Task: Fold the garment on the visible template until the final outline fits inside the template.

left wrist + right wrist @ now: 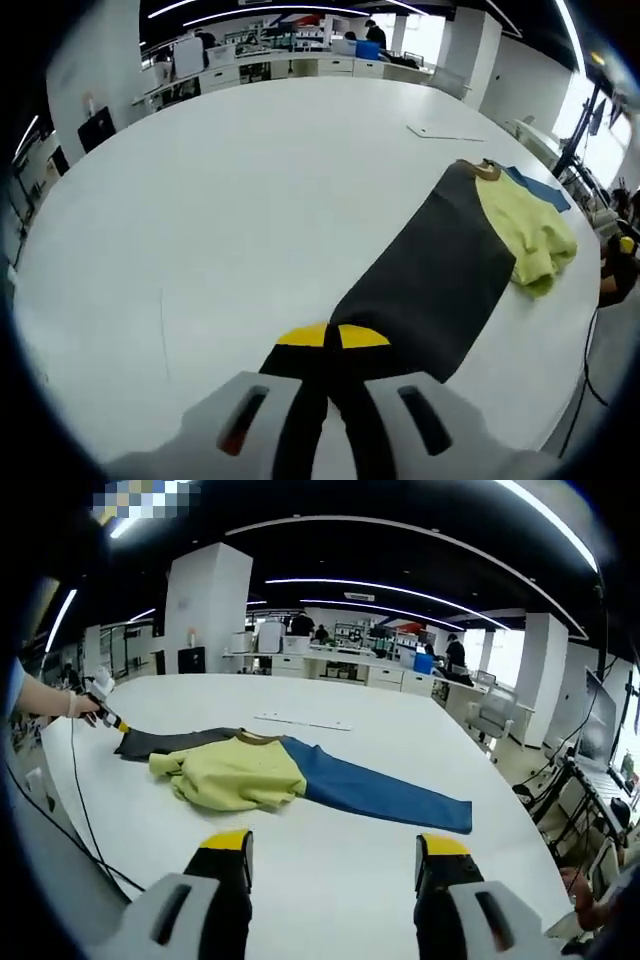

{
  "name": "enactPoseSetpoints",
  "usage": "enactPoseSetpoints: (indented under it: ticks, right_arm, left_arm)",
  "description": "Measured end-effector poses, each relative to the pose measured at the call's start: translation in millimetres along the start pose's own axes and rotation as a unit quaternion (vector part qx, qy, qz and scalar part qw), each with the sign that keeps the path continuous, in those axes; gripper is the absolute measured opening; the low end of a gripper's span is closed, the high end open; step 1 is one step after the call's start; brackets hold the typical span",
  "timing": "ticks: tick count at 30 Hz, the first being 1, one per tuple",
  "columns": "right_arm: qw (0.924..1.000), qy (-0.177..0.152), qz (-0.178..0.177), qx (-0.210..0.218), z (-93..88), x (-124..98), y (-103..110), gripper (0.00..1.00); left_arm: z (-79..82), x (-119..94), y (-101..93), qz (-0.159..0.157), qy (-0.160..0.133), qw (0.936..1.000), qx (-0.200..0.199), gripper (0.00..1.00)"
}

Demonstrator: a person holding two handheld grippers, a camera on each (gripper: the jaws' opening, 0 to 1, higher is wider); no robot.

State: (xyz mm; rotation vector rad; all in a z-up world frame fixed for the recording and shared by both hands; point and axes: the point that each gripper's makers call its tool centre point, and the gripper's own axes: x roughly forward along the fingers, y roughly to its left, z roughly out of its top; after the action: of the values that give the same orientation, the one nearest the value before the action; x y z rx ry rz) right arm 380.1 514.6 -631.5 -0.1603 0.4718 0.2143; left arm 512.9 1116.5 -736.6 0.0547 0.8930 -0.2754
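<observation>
1. On the white table (330, 880) the garment lay stretched in a long line: a yellow top part (232, 772) bunched in the middle, a dark sleeve (430, 270) on one side and a blue sleeve (375, 792) on the other.
2. The left gripper (332, 338) had its jaws together at the end of the dark sleeve; they seemed to be clamped on the cloth, because the yellow tips met right over its edge.
3. The right gripper (335, 855) hung above the bare table near the blue sleeve, with its jaws wide apart and nothing between them.
4. I could not make out a clear template outline under the garment.
5. I judged the step in hand to be the first fold of the dark sleeve.
6. The next move probably called for lifting that sleeve end and carrying it over the yellow part, while the right gripper went to the blue sleeve.
</observation>
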Motion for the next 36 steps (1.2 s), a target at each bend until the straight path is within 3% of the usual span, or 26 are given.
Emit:
enactPoseSetpoints:
  ticks: [9,11,14,17,21,29,36]
  right_arm:
    - [1.0000,0.005,-0.001,0.007,-3.3,6,1,0.65]
    - [1.0000,0.006,-0.001,0.007,-4.5,7,1,0.65]
    - [0.9999,0.006,0.001,0.009,-4.8,8,2,0.65]
    - [0.9999,0.005,0.002,0.011,-4.0,9,3,0.65]
    - [0.9999,0.004,0.006,0.009,-2.8,11,5,0.65]
    - [0.9998,-0.002,0.018,0.008,0.2,14,12,0.65]
    - [0.9997,-0.005,0.022,0.008,1.2,14,13,0.65]
  left_arm:
    - [-8.2,10,11.2,0.018,0.029,0.9993,-0.014,0.00]
    - [-7.1,11,11.3,0.018,0.025,0.9995,-0.009,0.00]
    - [-1.0,9,11.9,0.019,-0.007,0.9997,0.014,0.00]
    - [-0.1,5,12.1,0.013,-0.028,0.9995,-0.007,0.00]
    - [2.1,-3,16.4,0.017,-0.048,0.9987,0.004,0.24]
    - [0.2,-13,14.5,0.002,-0.071,0.9974,-0.010,0.46]
    - [-5.9,-19,-6.0,-0.040,-0.082,0.9958,0.001,0.64]
